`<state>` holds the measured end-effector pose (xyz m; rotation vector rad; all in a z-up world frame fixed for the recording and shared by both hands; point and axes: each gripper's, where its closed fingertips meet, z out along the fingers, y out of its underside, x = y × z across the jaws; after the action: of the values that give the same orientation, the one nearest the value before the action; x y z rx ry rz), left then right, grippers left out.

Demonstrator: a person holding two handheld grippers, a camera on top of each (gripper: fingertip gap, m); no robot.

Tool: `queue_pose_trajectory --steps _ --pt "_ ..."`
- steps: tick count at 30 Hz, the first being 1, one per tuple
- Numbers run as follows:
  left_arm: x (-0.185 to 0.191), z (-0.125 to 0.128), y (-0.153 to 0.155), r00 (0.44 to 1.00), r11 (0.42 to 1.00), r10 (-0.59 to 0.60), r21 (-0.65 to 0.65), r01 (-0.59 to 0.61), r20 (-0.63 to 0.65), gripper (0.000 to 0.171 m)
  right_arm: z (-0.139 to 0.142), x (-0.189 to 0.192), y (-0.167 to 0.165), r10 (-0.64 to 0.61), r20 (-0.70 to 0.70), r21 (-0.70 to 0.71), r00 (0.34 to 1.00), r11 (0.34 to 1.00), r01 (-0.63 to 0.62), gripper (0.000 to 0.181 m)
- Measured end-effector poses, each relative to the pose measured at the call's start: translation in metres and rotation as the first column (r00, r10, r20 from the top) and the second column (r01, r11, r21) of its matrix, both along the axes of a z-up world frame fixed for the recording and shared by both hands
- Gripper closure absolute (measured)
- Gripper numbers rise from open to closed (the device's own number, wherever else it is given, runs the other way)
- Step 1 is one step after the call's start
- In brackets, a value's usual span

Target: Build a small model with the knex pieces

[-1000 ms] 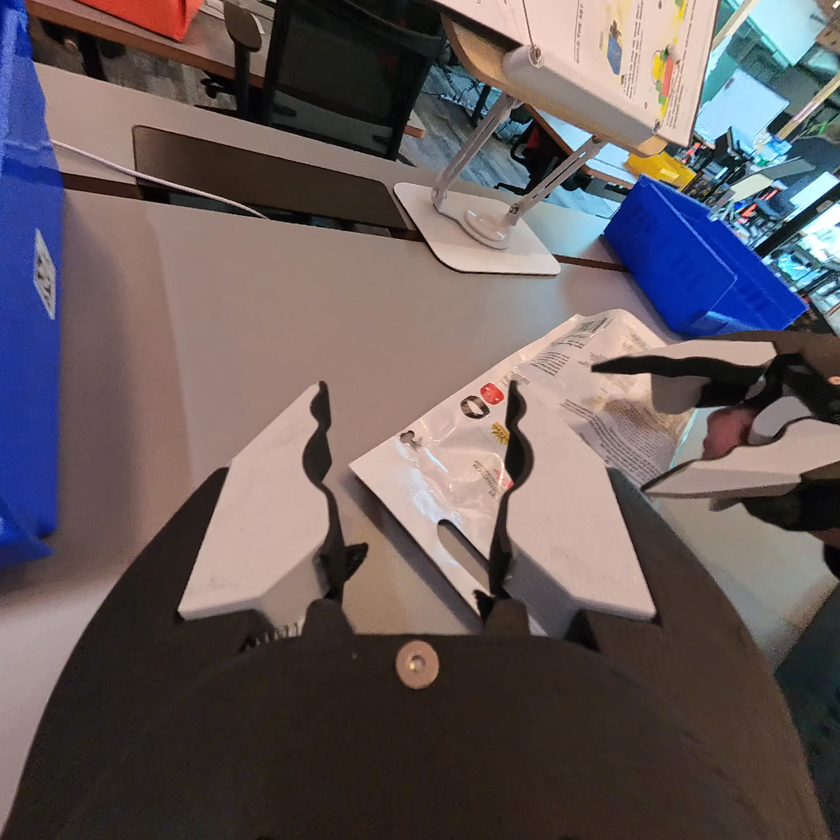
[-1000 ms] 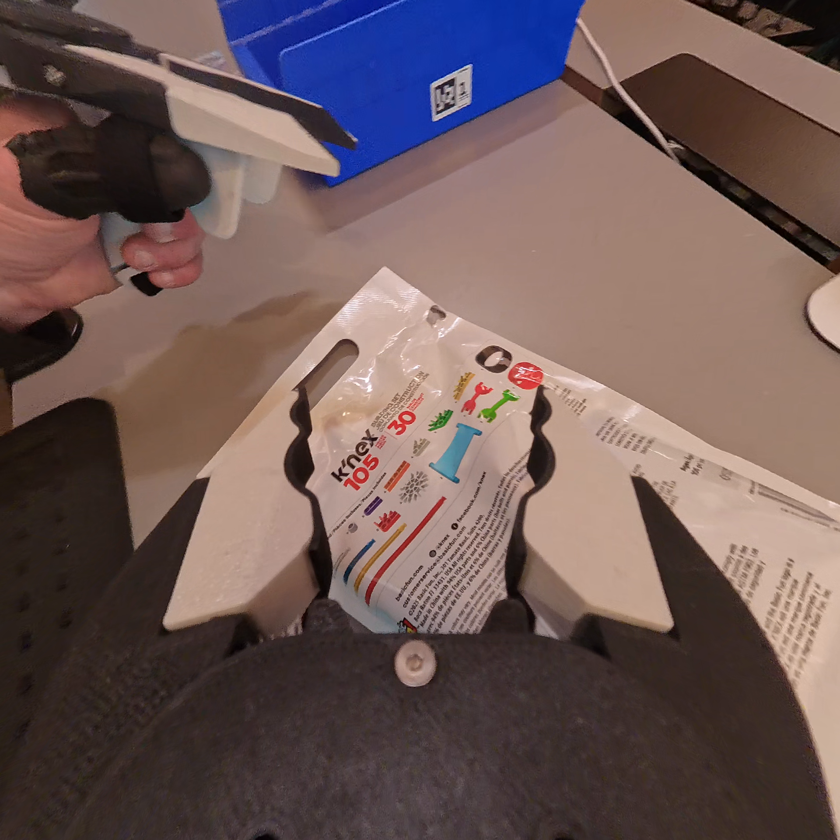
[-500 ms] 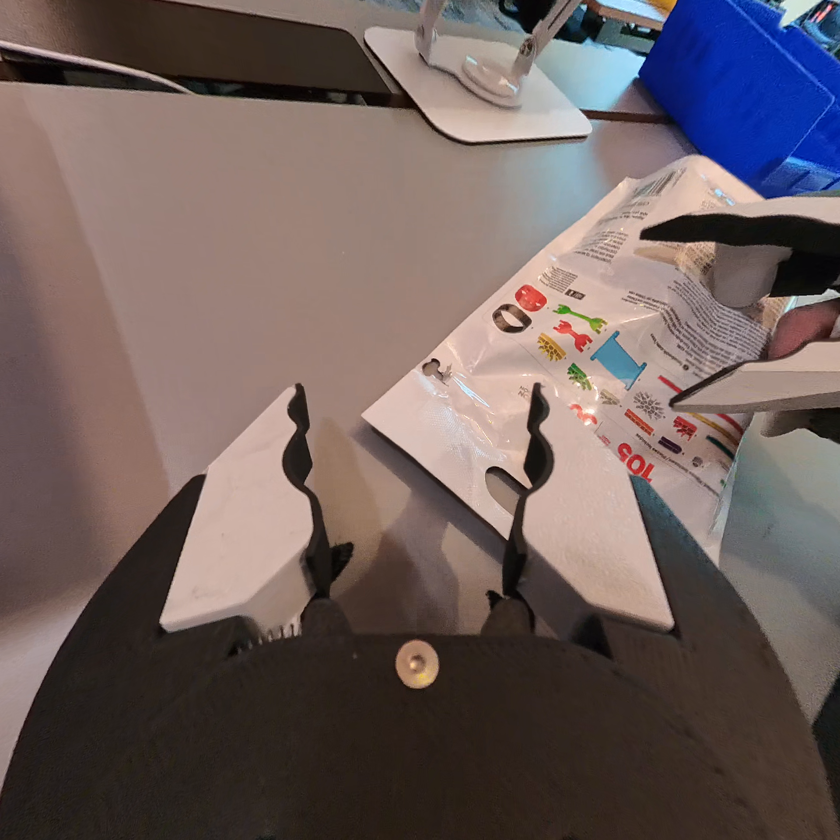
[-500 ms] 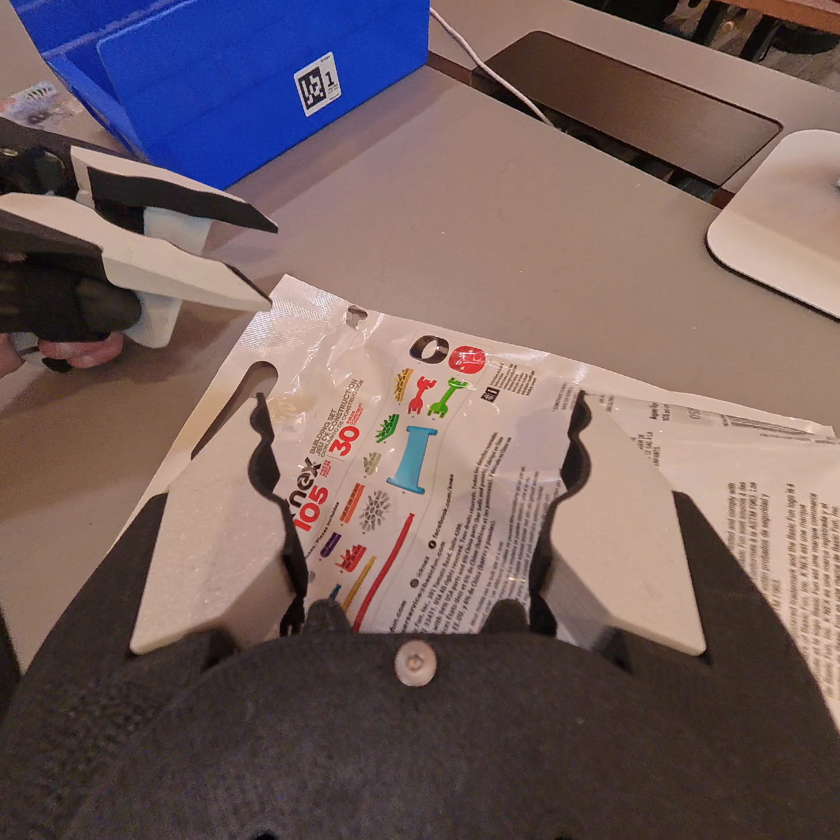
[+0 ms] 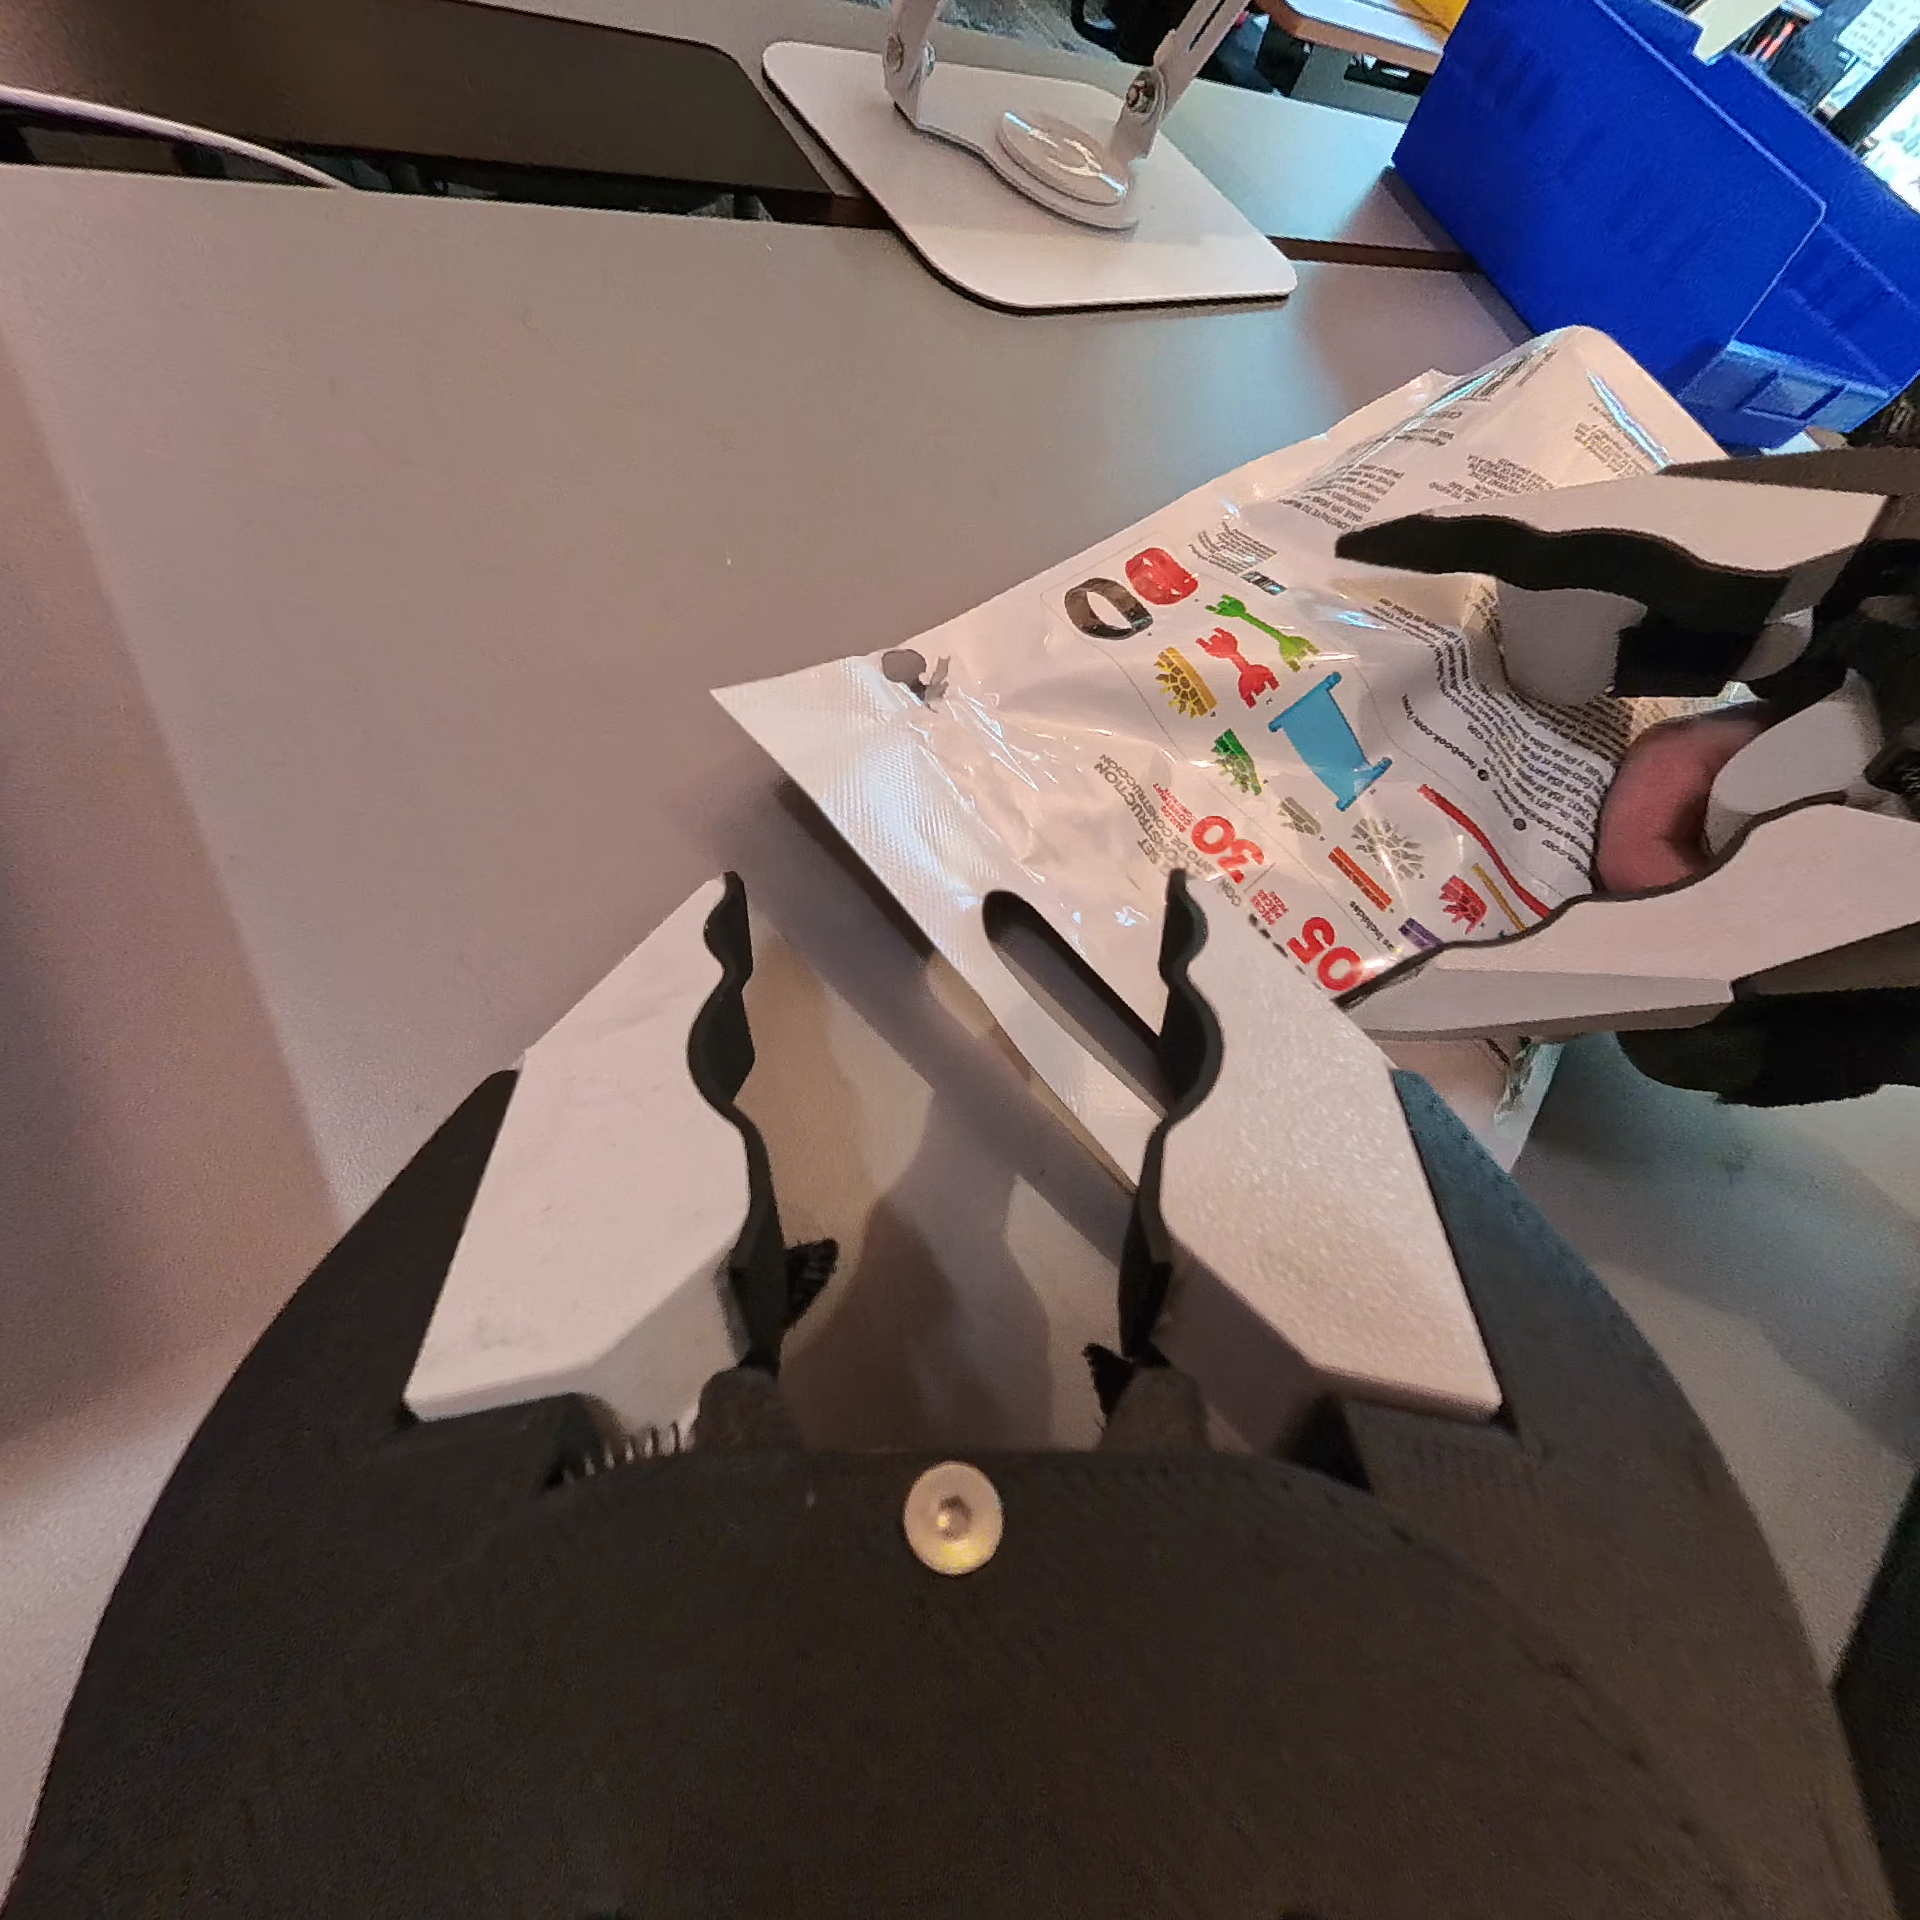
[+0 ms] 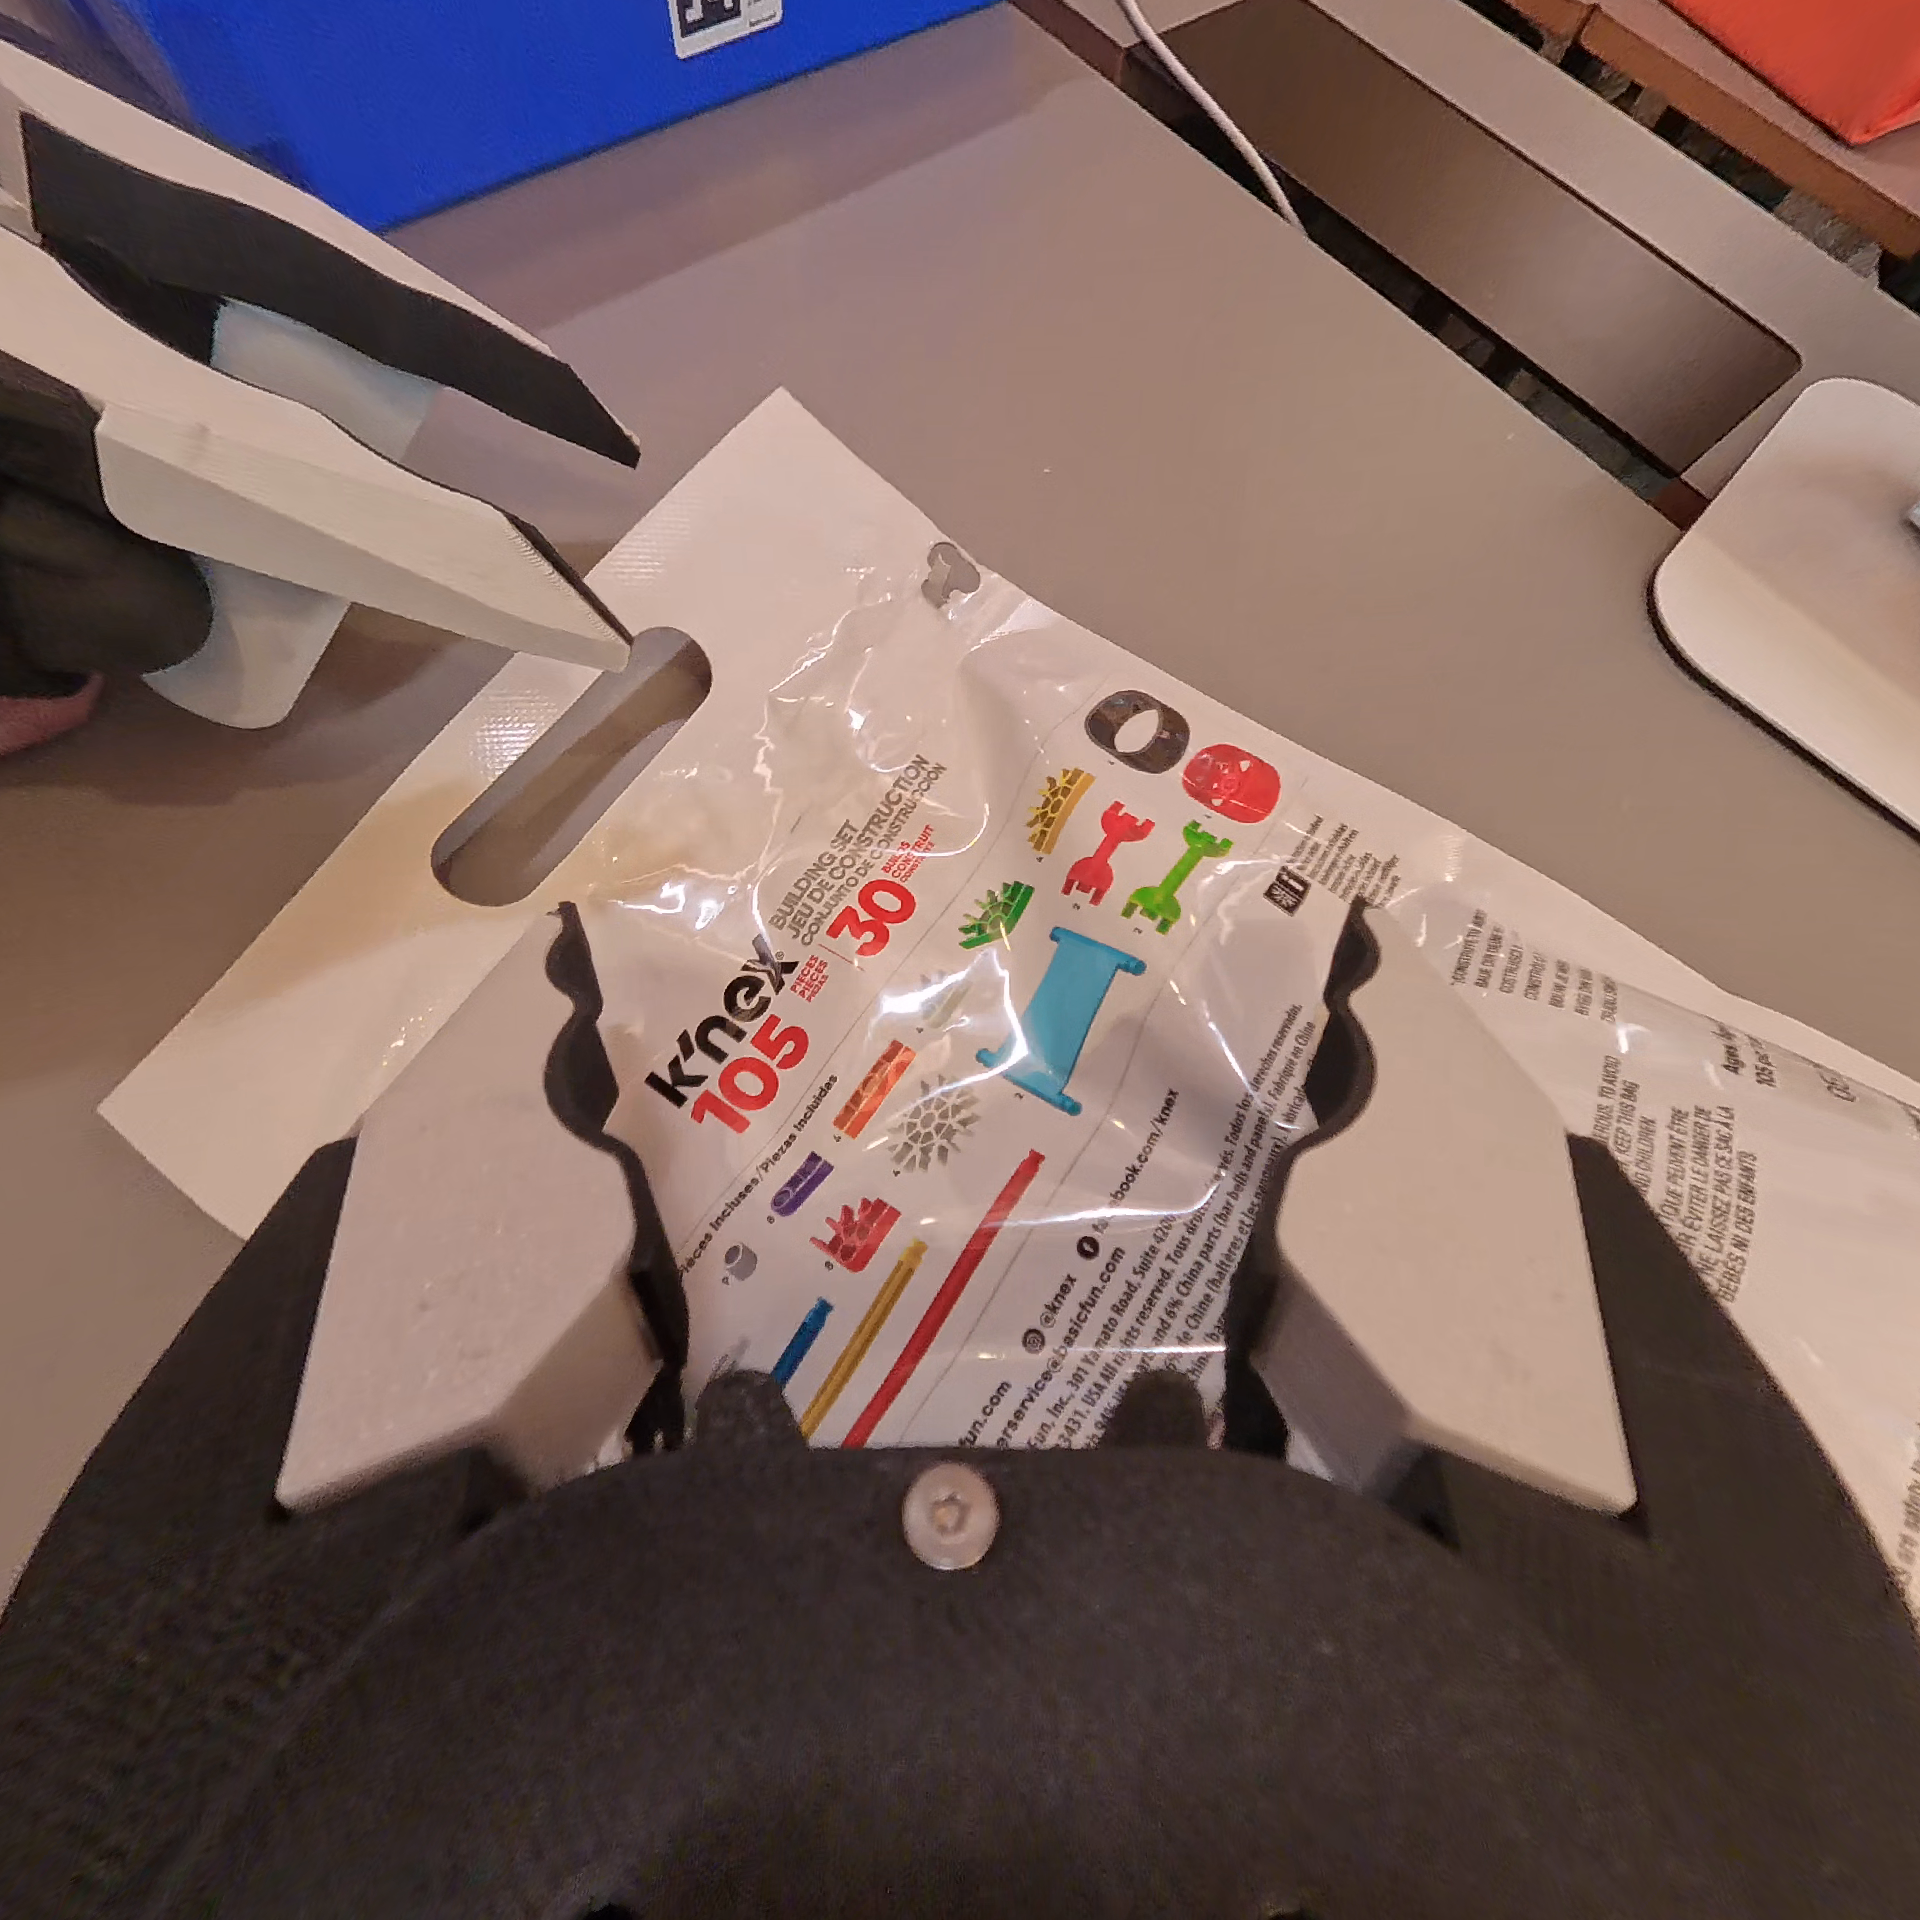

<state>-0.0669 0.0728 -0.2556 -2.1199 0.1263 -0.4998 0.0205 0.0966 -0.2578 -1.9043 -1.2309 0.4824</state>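
Grey and matte, the bench (image 5: pixel 520 520) carries a flat plastic bag (image 6: pixel 935 831), white with coloured printing of small building pieces and dense text, lying on its back near the middle. Its sealed top edge with a slot handle (image 6: pixel 571 779) and a small hang hole points toward the left claw (image 5: pixel 951 935). That claw stands with its jaws apart and empty; in the right wrist view its lower fingertip sits right at the end of the slot, though whether it touches the film I cannot tell. My guess is that it is lined up there because the slot is the only edge of the flat bag that offers a bite.

Over the printed middle of the bag hangs the right claw (image 6: pixel 956 935), jaws wide apart and gripping nothing, one finger to each side of the artwork; contact with the film is unclear.

A blue bin (image 5: pixel 1662 208) stands beyond the bag's far end, another blue bin (image 6: pixel 468 94) sits behind the left claw, and a white stand base (image 5: pixel 1039 208) rests at the bench's back edge beside a dark cable hatch (image 6: pixel 1507 239)
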Motion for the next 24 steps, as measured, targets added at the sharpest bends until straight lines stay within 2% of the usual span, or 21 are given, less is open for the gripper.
queue_pose_trajectory --steps 4,8,12,17,24 --pt "-0.001 0.001 0.0 1.0 1.0 0.003 0.005 -0.003 0.018 0.099 0.003 -0.003 0.004 0.001 -0.017 -0.032 1.0 0.999 -0.002 0.048" --pt "-0.006 0.007 0.001 0.997 0.999 0.025 0.029 -0.027 0.071 0.102 0.021 -0.004 0.001 -0.002 -0.097 -0.059 0.995 0.998 -0.003 0.059" --pt "-0.01 0.011 0.001 0.993 0.998 0.041 0.044 -0.046 0.113 0.104 0.039 0.006 0.003 -0.019 -0.133 -0.037 0.991 0.999 0.014 0.057" --pt "-0.009 0.008 0.002 0.996 0.998 0.045 0.037 -0.048 0.079 0.104 0.067 0.044 0.021 -0.089 -0.185 -0.005 0.979 0.996 0.09 0.056" --pt "-0.009 0.002 0.003 0.998 0.998 0.059 0.017 -0.059 0.015 0.105 0.068 0.124 0.051 -0.227 -0.203 -0.024 0.952 0.974 0.227 0.052"
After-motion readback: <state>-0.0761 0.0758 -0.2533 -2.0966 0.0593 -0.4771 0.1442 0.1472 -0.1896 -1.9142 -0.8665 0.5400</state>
